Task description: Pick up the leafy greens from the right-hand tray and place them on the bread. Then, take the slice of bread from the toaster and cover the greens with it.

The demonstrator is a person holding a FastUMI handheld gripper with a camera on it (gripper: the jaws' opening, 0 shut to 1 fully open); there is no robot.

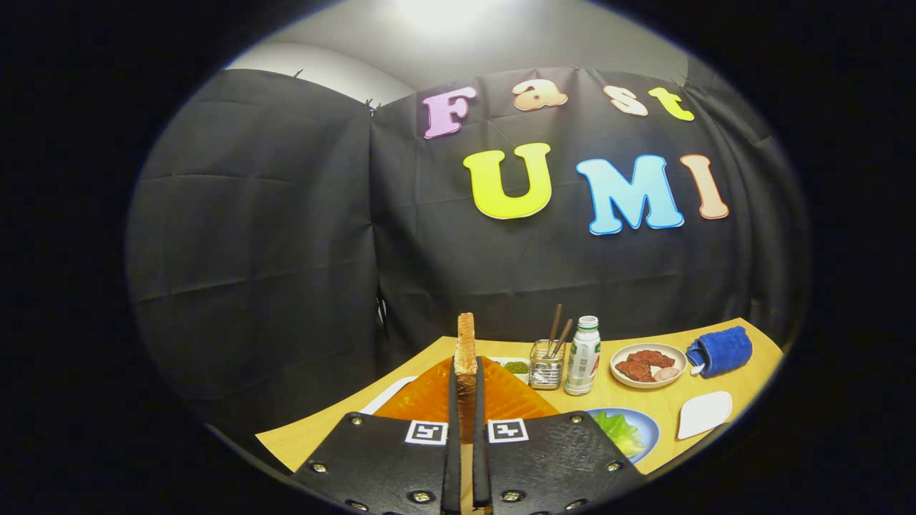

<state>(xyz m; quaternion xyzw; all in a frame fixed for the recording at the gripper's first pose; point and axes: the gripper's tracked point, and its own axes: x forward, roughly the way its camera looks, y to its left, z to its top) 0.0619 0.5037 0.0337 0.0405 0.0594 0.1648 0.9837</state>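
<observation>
Fingers of the gripper (466,400) were clamped on the slice of bread (466,345), held upright on edge above the orange toaster (515,397); leafy greens (617,430) lay on a blue plate (647,428) just right of the fingers; beyond stood a bottle (582,356) and a glass of chopsticks (547,363).

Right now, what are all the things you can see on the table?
bread slice: 1, tan, upright between the claw's fingers
orange mat: 1, under the claw
chopstick holder: 1, clear, beyond the mat
bottle: 1, white, green cap, beside the holder
meat plate: 1, pale plate, brown pieces
blue cloth: 1, rolled, beside the meat plate
greens: 1 bunch, green, on a blue plate
white dish: 1
table: 1, wooden
claw: 1, shut on the bread slice
</observation>
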